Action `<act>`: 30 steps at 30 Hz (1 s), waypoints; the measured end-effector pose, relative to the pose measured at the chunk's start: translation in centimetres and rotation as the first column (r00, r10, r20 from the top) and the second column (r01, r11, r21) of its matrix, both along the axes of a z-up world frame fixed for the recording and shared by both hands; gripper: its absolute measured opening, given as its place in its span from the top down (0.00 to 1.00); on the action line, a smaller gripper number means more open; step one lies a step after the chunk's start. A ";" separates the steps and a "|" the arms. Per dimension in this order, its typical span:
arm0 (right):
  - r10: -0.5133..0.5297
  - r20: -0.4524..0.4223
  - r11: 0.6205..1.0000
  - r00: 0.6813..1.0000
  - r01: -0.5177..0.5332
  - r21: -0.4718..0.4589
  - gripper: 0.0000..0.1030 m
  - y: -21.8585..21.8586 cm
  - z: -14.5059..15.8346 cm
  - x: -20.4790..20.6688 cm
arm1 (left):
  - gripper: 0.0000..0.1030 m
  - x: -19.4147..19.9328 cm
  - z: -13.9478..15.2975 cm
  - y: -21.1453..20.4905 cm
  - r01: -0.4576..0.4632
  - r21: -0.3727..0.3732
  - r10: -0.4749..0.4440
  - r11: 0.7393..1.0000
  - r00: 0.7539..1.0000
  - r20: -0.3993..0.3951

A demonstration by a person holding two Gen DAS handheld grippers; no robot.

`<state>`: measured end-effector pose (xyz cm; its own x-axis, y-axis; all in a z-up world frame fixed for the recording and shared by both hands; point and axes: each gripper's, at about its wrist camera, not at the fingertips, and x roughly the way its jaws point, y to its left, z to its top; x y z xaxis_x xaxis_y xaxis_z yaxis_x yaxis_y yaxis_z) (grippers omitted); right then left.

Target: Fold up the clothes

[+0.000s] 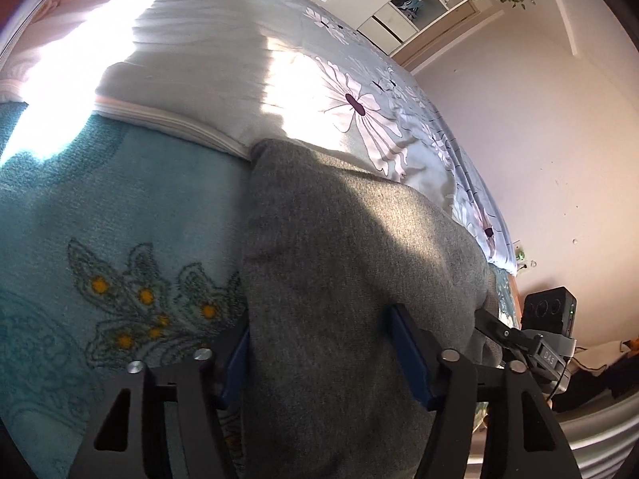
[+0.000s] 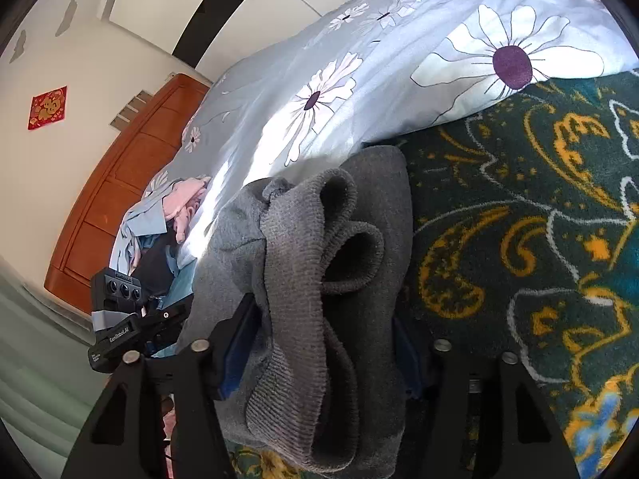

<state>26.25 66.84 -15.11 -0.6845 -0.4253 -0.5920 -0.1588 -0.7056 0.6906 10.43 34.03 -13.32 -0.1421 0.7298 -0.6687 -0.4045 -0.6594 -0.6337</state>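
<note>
Grey knit garment [image 1: 351, 263] fills the gap between the blue pads of the left gripper [image 1: 323, 359], which stands about half open with cloth bunched against both pads; the grip reads as closed on the fabric. Right gripper [image 2: 323, 347] shows the same condition, jaws narrowed onto the ribbed hem [image 2: 303, 279] of the same garment, a rolled cuff or sleeve opening lying just ahead of the fingers. Each tool appears at the edge of the other's view, so the two hands sit close, side by side along one edge of the garment. Long axis of the garment runs away from both tools, forward over the teal patterned blanket [image 1: 120, 239] toward the floral duvet [image 1: 359, 111] beyond. Judgement: neither hand is nearer; the coming move turns on carrying this held edge forward along that axis. A heap of other clothes [image 2: 159, 223] lies well apart, by the wooden headboard [image 2: 120, 183].
</note>
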 end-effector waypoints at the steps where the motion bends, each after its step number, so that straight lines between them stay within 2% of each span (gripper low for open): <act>1: 0.002 0.001 1.000 1.000 -0.002 -0.001 0.51 0.0 0.0 0.0 | 0.51 0.0 0.0 -0.1 -0.002 0.007 0.002 1.000 1.000 -0.001; 3: 0.003 0.005 1.000 1.000 -0.003 0.005 0.57 -0.2 0.2 -0.1 | 0.69 0.1 0.3 -0.2 -0.006 0.012 0.007 1.000 1.000 -0.010; 6: 0.008 -0.006 1.000 1.000 -0.008 0.005 0.67 -0.4 1.0 -0.1 | 0.81 0.6 1.0 -0.1 -0.004 -0.004 0.004 1.000 0.999 -0.046; 11: 0.026 -0.039 1.000 0.999 -0.026 0.000 0.72 -0.1 3.1 0.4 | 0.84 2.7 3.8 0.8 0.012 -0.047 -0.019 0.999 0.988 -0.150; 16: 0.020 -0.081 1.000 0.996 -0.020 0.006 0.72 2.8 5.5 2.7 | 0.84 4.9 7.1 3.6 0.086 -0.034 -0.091 0.996 0.974 -0.208; 22: -0.015 -0.081 0.997 0.997 0.021 0.079 0.72 9.9 8.9 6.6 | 0.84 6.6 10.1 12.5 0.208 -0.012 -0.205 0.978 0.948 -0.245; 27: -0.082 -0.046 0.985 0.996 0.088 0.145 0.72 17.5 11.5 9.6 | 0.84 7.8 10.3 21.7 0.284 0.019 -0.272 0.959 0.936 -0.225; 30: -0.107 -0.023 0.975 0.994 0.109 0.193 0.72 22.0 12.6 11.0 | 0.84 8.9 9.7 27.2 0.333 0.014 -0.324 0.943 0.924 -0.202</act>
<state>37.21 88.87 -2.47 -0.7283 -0.2264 -0.6468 -0.2336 -0.8053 0.5449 19.37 61.21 -3.59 -0.0125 0.7874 -0.6164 -0.7111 -0.4403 -0.5481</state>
